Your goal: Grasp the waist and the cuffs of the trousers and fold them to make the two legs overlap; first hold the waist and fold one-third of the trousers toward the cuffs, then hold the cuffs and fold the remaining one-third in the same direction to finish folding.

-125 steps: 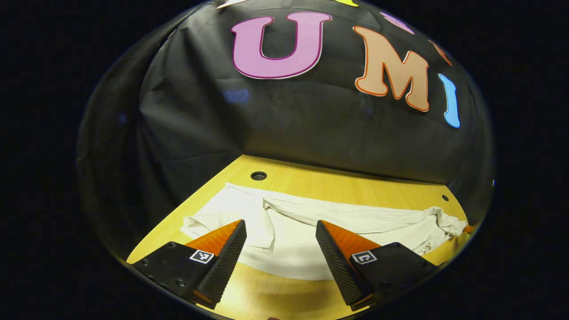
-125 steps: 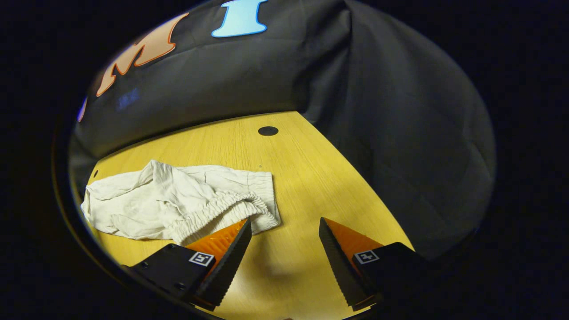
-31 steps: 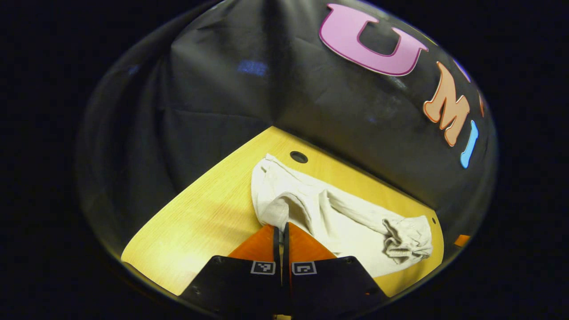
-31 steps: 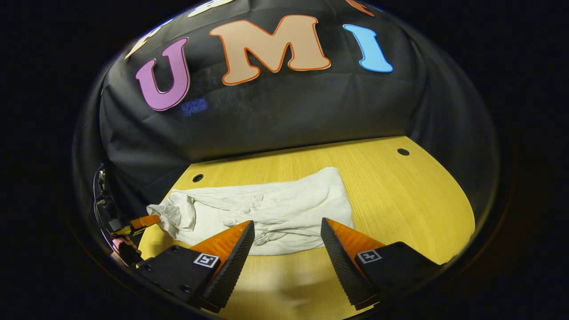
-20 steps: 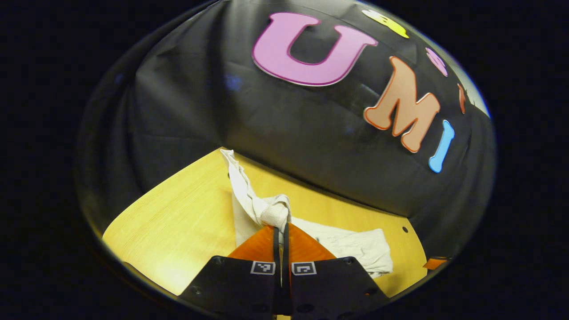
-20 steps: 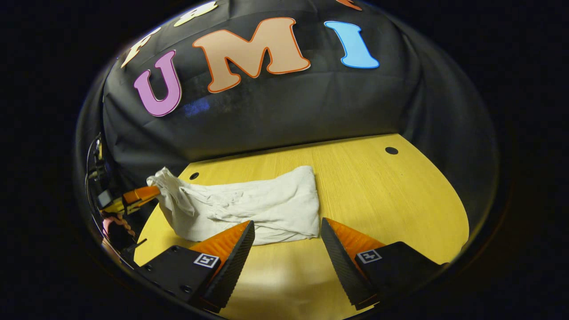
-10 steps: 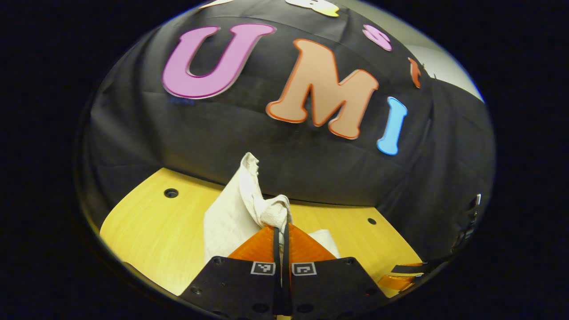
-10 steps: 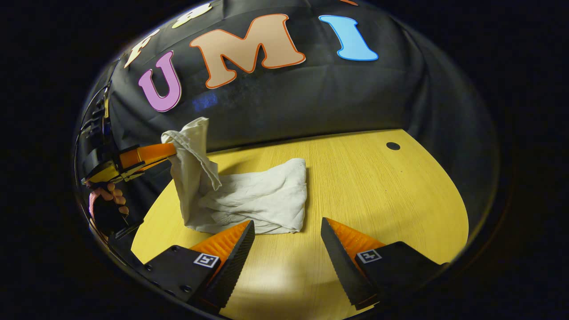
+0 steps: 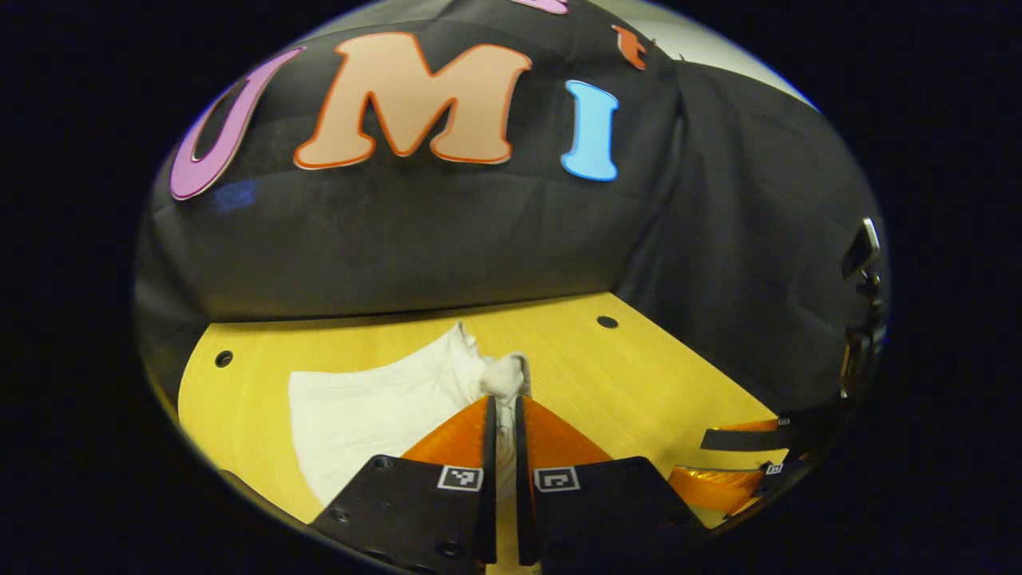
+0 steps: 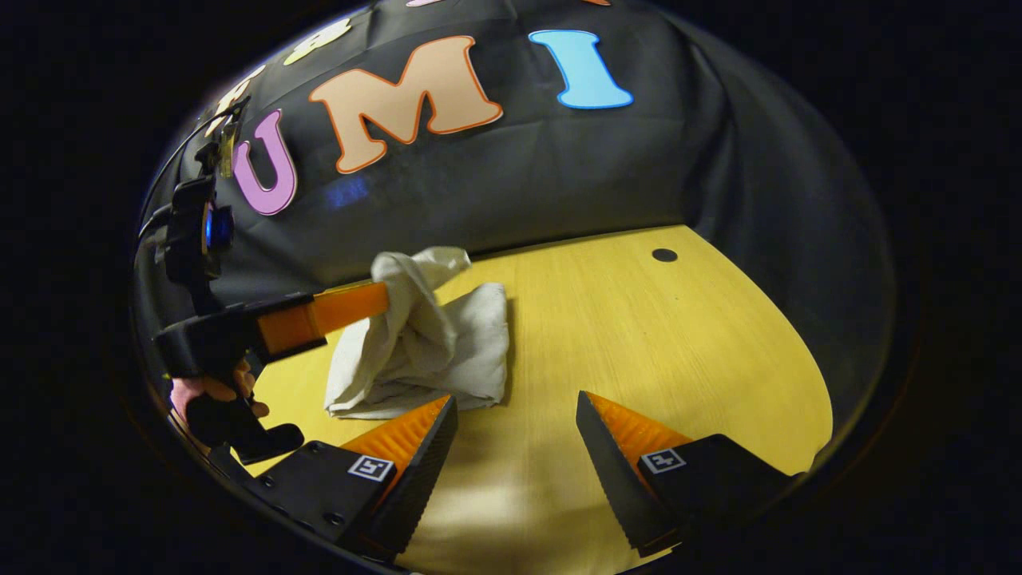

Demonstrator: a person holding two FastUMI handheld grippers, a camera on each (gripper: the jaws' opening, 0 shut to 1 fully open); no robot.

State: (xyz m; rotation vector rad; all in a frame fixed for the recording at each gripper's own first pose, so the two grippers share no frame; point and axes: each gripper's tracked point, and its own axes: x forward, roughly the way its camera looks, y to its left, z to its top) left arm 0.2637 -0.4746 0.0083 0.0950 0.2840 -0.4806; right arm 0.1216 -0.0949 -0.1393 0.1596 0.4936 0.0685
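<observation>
Here left gripper (image 9: 502, 399) fingers pinch trousers (image 9: 375, 407)

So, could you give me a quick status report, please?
Left gripper shut on trousers end, carrying it over. Right gripper open, empty. Table ahead unobstructed.

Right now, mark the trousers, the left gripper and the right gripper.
trousers (image 10: 471, 351), right gripper view, on the folded stack lying on the table.
left gripper (image 9: 501, 411), left gripper view, between its fingertips, where they pinch cloth.
right gripper (image 10: 515, 415), right gripper view, midway between its spread fingertips.
</observation>
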